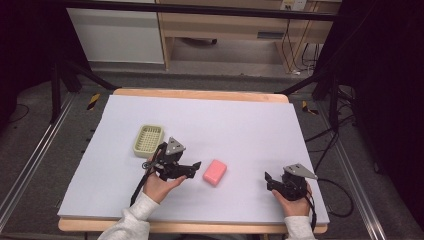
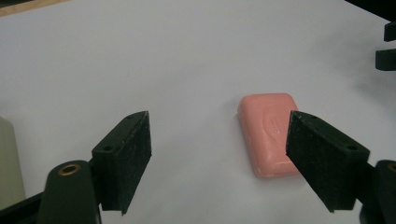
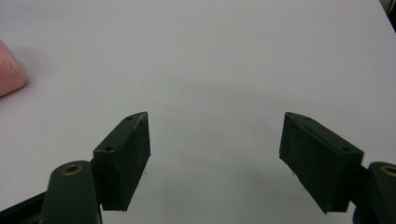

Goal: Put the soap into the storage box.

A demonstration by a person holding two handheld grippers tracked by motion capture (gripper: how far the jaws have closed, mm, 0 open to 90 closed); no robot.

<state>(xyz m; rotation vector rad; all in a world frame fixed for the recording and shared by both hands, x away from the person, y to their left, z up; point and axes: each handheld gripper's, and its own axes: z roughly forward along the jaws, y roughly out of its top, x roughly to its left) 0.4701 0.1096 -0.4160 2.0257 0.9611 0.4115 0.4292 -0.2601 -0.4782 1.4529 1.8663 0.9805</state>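
Observation:
A pink bar of soap [image 1: 215,172] lies flat on the white table sheet near the front middle. My left gripper [image 1: 194,170] sits just left of it, jaws wide open and pointed at the bar. In the left gripper view the soap [image 2: 268,133] lies ahead, partly behind the right-hand jaw, with nothing between the pads. My right gripper [image 1: 268,180] rests near the front right of the table, open and empty. The right gripper view has its own jaws [image 3: 215,161] spread over bare sheet, and a corner of the soap [image 3: 10,73] at its left edge.
A pale yellow-green slotted basket [image 1: 148,140] stands behind the left hand, its edge [image 2: 8,163] at the left of the left gripper view. The white sheet [image 1: 240,125] covers a wooden table. Dark stands and cables flank both sides.

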